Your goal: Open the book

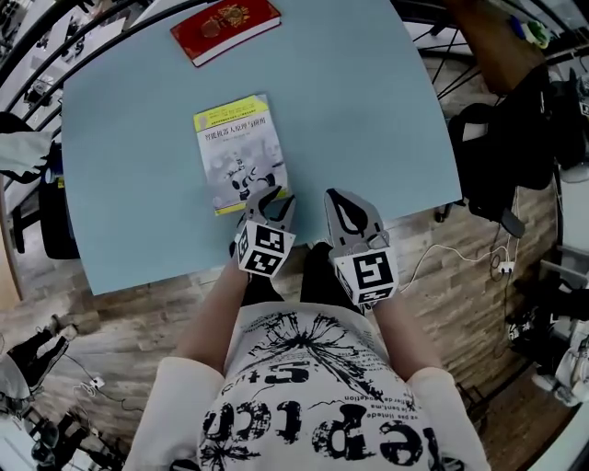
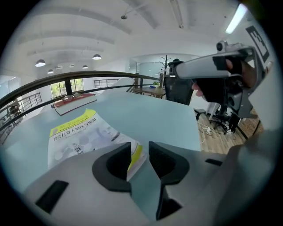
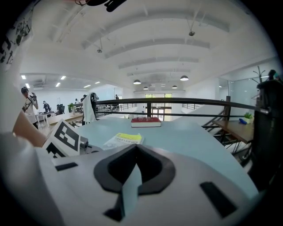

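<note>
A closed book (image 1: 241,152) with a yellow and white cover lies flat on the light blue table (image 1: 368,110). My left gripper (image 1: 273,198) is at the book's near right corner. In the left gripper view the book (image 2: 75,132) fills the lower left, and the left gripper (image 2: 139,148) is open, with the book's yellow corner showing in the gap and no pad pressing on it. My right gripper (image 1: 342,204) hangs just right of the left one, over bare table near the front edge. In the right gripper view the right gripper (image 3: 135,148) is shut, with nothing held, and the book (image 3: 124,139) lies ahead to the left.
A closed red book (image 1: 225,26) lies at the table's far edge, also seen as the red book (image 3: 146,122) ahead. A black bag (image 1: 502,156) and chairs stand right of the table. Cables (image 1: 502,262) trail over the wooden floor. The table's front edge runs under both grippers.
</note>
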